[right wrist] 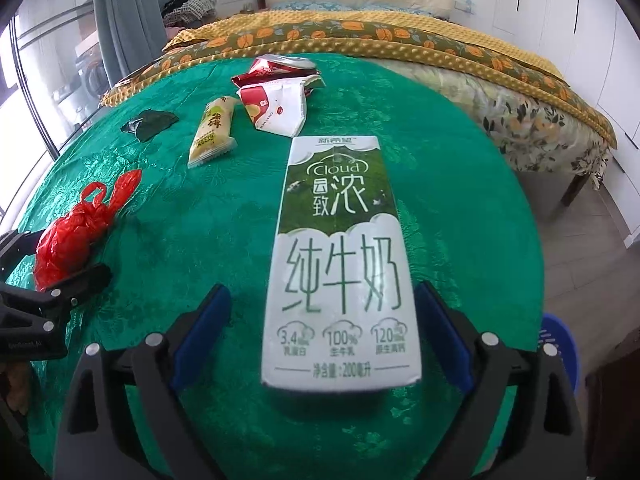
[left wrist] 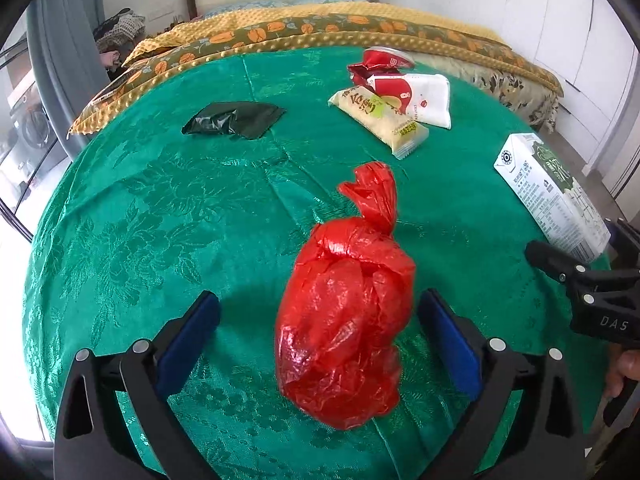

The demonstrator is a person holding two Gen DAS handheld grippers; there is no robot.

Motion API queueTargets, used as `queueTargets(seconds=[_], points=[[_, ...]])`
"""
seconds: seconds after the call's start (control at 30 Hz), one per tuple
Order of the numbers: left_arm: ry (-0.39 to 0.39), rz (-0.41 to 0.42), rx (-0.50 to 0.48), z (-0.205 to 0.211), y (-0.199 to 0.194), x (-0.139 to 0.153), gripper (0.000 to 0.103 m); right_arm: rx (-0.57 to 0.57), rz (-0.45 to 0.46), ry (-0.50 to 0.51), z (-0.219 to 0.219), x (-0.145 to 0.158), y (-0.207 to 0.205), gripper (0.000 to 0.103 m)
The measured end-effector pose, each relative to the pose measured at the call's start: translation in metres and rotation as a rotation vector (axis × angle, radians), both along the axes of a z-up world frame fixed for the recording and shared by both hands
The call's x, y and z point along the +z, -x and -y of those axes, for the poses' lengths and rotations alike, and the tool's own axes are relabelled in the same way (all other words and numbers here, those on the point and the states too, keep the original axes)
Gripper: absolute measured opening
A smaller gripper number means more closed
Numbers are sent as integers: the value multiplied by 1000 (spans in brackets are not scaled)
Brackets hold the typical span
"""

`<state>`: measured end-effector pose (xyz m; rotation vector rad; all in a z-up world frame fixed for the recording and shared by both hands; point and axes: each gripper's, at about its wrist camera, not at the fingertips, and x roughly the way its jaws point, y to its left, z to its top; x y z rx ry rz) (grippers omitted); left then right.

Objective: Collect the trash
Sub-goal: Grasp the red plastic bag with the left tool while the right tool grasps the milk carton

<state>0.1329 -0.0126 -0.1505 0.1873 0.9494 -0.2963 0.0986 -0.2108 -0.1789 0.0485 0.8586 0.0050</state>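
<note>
L: left gripper [left wrist: 320, 344] jaws wide, pads clear of knotted red bag [left wrist: 344, 300] lying between them | R: right gripper [right wrist: 322, 338] jaws wide, milk carton [right wrist: 340, 264] flat between, untouched | both on green tablecloth [left wrist: 160, 208]; wrappers [left wrist: 394, 108] beyond

The left gripper [left wrist: 318, 344] tilts steeply downward, its two black arms spread wide and the blue-padded fingers [left wrist: 188, 338] standing well apart, pressing on nothing. The right gripper [right wrist: 322, 338] takes the same downward slant beside it, its own blue fingers [right wrist: 202, 336] likewise parted and free of contact on either side. In the left wrist view, the right gripper's black frame juts in from the right edge, with part of a hand [left wrist: 622, 372] wrapped around its handle below. In the right wrist view, the left gripper's frame shows at the left edge, a hand [right wrist: 16, 388] dimly visible under it.
</note>
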Motion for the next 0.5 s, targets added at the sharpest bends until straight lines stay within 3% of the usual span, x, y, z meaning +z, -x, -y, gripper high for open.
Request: queueTargets(seconds=[0.4,0.5], points=[[8,-5,-2,0,0,-1,99,3,-2,-3,1,-1,0,90],[10,-25,-54,-2,1,0,99,30,-36,-22,4,1,3,90]])
